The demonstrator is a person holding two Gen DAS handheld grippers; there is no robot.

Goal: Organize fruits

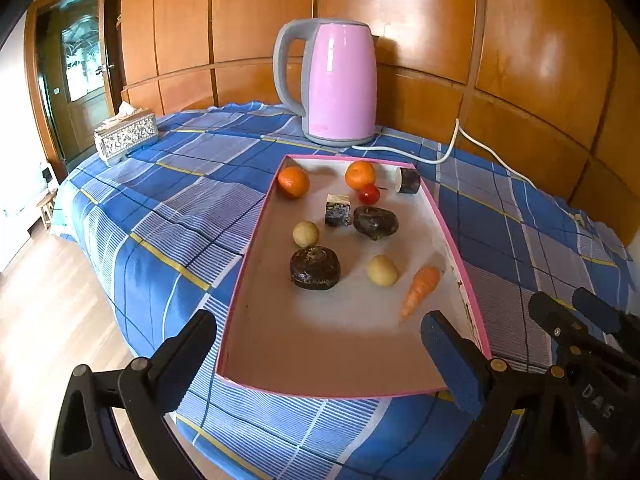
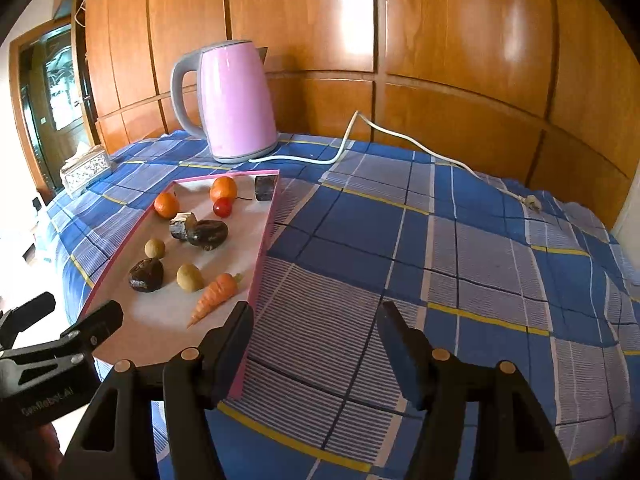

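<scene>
Left wrist view: a shallow rectangular tray [image 1: 256, 232] with a pink rim and a matte pale floor is laid on a blue checked cloth [image 1: 168, 216] with yellow lines. Held in the tray are two glossy round oranges [image 1: 294, 182] at the far end, a small shiny red tomato [image 1: 369, 194], two smooth yellowish round fruits [image 1: 383, 271], three rough dark lumps [image 1: 315, 268], a dark-skinned cylinder [image 1: 409, 180] with a pale cut face, and a ridged, tapered carrot [image 1: 420, 292]. The carrot is laid along the right wall, its long axis running with that wall, tip toward the camera and blunt crown away. A glossy pink kettle [image 1: 340, 84] with a grey handle is stood behind the tray, a white cord [image 1: 452, 148] trailing from it, before polished wooden panels.

The left gripper [image 1: 320, 344] is spread fully wide over the near end of the tray, nothing held.

Right wrist view: the right gripper [image 2: 316, 332] is roughly half open and empty, its left finger [image 2: 230, 344] at the tray's right rim, contact not discernible.
</scene>
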